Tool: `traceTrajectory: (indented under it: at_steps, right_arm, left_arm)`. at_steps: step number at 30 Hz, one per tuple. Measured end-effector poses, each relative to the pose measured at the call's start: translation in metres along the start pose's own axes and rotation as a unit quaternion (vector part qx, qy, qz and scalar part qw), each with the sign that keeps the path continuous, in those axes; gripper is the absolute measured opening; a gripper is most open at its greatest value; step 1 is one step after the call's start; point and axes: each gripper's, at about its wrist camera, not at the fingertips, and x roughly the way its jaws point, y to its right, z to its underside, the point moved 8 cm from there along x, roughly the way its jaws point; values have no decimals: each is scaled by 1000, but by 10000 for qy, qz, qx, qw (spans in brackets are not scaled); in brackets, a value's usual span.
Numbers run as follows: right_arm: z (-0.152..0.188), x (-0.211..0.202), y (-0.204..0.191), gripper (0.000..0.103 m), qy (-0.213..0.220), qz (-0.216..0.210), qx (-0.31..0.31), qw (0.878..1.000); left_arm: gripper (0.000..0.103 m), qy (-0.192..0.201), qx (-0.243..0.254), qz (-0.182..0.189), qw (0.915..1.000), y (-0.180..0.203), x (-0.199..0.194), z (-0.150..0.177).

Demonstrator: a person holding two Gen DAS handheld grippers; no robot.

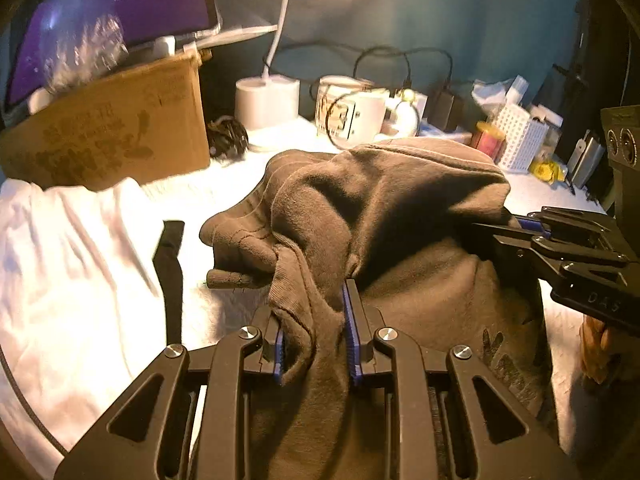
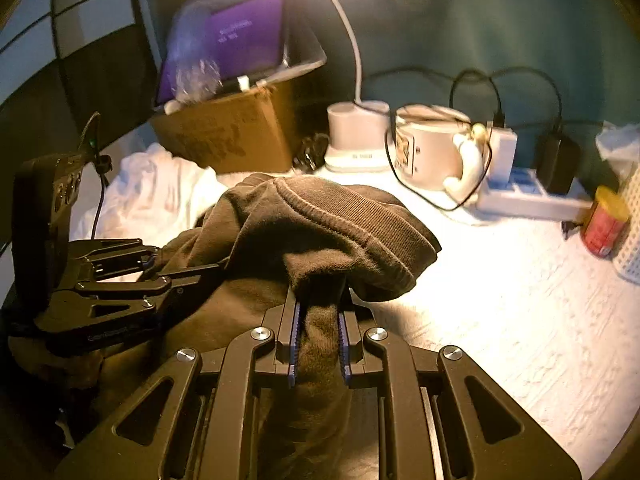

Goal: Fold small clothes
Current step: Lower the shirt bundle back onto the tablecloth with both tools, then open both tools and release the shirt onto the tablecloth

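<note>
A dark brown sweatshirt [image 1: 400, 208] with ribbed hem lies bunched and lifted over the white table cover [image 2: 500, 280]. My left gripper [image 1: 314, 312] is shut on a fold of its fabric near the front. My right gripper [image 2: 318, 312] is shut on another fold of the same sweatshirt [image 2: 320, 224] near its ribbed band. The right gripper shows in the left wrist view [image 1: 500, 232] at the right, pinching the cloth. The left gripper shows in the right wrist view [image 2: 188, 272] at the left. The garment's lower part hangs under both grippers.
A white garment [image 1: 72, 248] lies at the left with a black strip [image 1: 172, 264] beside it. A cardboard box [image 1: 120, 128], lamp base [image 1: 266, 100], white mug [image 1: 356, 112], cables, a red jar [image 2: 604, 228] and white basket [image 1: 520, 136] line the back.
</note>
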Motion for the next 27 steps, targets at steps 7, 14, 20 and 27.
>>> traceTrajectory:
  at_steps: [7, 14, 20, 27]
  right_arm:
    - [18, 31, 20, 17, -385, -77, 298, 9988]
    - [20, 44, 35, 28, -579, -454, 847, 9937]
    - [15, 46, 41, 31, -572, -500, 1065, 9914]
    - [10, 44, 60, 44, -548, -379, 1604, 9848]
  left_arm:
    - [25, -333, -141, 93, 9993, -7, 20, 6]
    - [30, -449, -237, 230, 9984, -11, 25, 3]
    - [30, -397, -316, 219, 9985, -16, 24, -10]
    - [30, -463, -275, 251, 9982, -20, 34, -14]
